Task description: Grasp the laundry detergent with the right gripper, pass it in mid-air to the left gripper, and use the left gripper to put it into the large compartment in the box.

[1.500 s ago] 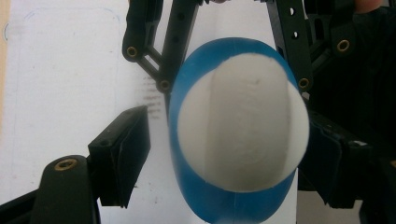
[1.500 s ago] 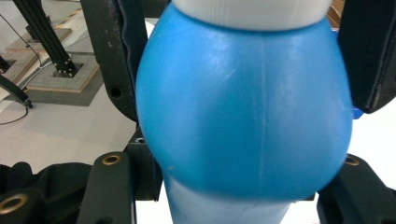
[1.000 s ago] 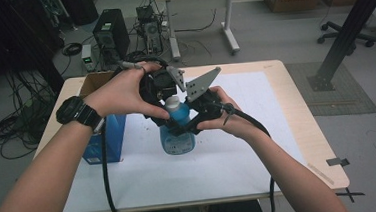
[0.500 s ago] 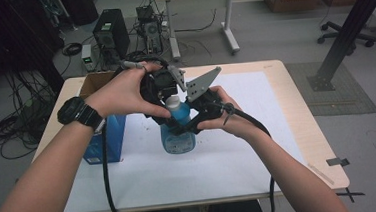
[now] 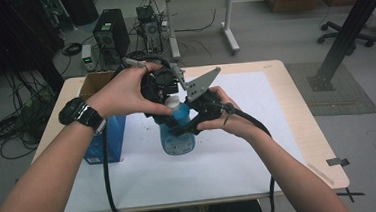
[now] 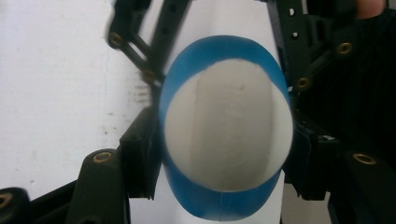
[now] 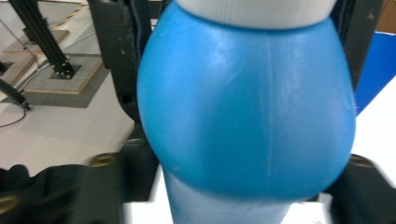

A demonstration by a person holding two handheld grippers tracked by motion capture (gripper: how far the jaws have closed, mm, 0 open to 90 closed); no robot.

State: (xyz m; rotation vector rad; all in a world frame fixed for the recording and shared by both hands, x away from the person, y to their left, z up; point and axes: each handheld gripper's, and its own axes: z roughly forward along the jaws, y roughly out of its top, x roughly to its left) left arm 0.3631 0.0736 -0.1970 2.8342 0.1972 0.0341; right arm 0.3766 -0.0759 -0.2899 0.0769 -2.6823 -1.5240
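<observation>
A blue bottle (image 5: 178, 136) with a white cap (image 5: 172, 103) stands upright on the white sheet in the middle of the table. My left gripper (image 5: 168, 101) comes down from above and is shut on the cap. In the left gripper view the round cap (image 6: 229, 126) sits squeezed between the two jaws of the left gripper (image 6: 224, 158). My right gripper (image 5: 190, 125) reaches in from the right and is shut on the bottle's rounded shoulder. In the right gripper view the blue shoulder (image 7: 247, 107) bulges between the jaws of the right gripper (image 7: 243, 161).
A blue box (image 5: 103, 139) stands left of the bottle under my left forearm. An open cardboard box (image 5: 96, 81) sits at the table's back left corner. The white sheet (image 5: 257, 126) covers most of the wooden table (image 5: 324, 141).
</observation>
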